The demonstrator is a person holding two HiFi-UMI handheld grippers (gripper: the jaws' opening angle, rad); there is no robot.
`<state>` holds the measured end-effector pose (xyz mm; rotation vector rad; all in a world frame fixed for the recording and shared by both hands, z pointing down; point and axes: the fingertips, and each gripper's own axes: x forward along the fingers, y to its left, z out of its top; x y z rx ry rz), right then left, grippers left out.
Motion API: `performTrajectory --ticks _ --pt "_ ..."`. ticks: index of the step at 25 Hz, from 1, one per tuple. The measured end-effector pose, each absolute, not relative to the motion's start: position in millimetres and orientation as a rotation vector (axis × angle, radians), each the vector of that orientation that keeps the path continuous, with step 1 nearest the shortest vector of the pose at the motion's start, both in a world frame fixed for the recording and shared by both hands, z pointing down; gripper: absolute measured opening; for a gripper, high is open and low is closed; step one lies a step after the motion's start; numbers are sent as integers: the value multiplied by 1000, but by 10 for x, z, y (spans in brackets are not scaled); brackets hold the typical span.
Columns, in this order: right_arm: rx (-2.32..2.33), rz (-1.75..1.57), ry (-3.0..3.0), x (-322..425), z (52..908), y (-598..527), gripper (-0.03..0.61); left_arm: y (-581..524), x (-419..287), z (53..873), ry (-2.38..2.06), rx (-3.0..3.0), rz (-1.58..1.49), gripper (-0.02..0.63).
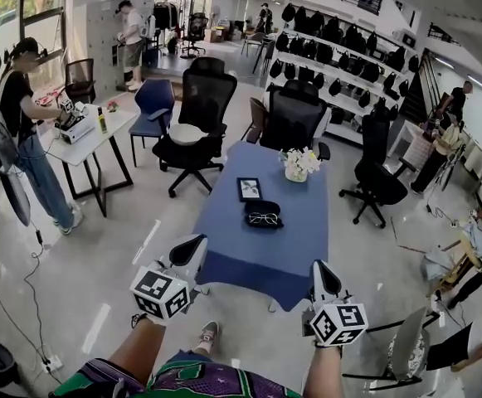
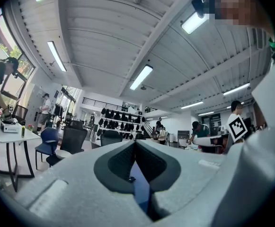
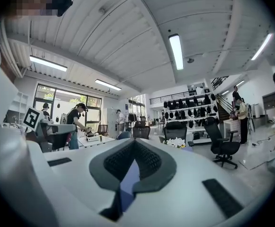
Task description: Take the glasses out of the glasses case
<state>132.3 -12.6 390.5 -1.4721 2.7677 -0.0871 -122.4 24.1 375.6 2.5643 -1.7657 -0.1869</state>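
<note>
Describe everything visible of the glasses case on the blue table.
The glasses case looks dark and rounded. It lies flat near the middle of the blue table, just nearer than a picture frame. Thin-framed glasses rest on it. Whether it has an opened lid is too small to tell.

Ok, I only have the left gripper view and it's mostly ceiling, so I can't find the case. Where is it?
Observer: The glasses case lies near the middle of the blue table, as the head view shows it.
Operator: Open or closed?
Observer: Open, with the glasses lying inside it.
Operator: And the right gripper?
Observer: The right gripper has its jaws together with nothing between them, well apart from the case.
</note>
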Motion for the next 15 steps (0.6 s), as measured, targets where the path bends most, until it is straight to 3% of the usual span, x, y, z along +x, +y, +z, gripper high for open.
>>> performTrajectory --ticks 15 --pt "-1556 -147 2741 1187 3911 -1571 3 -1338 -1323 3720 -1660 2629 -102 17"
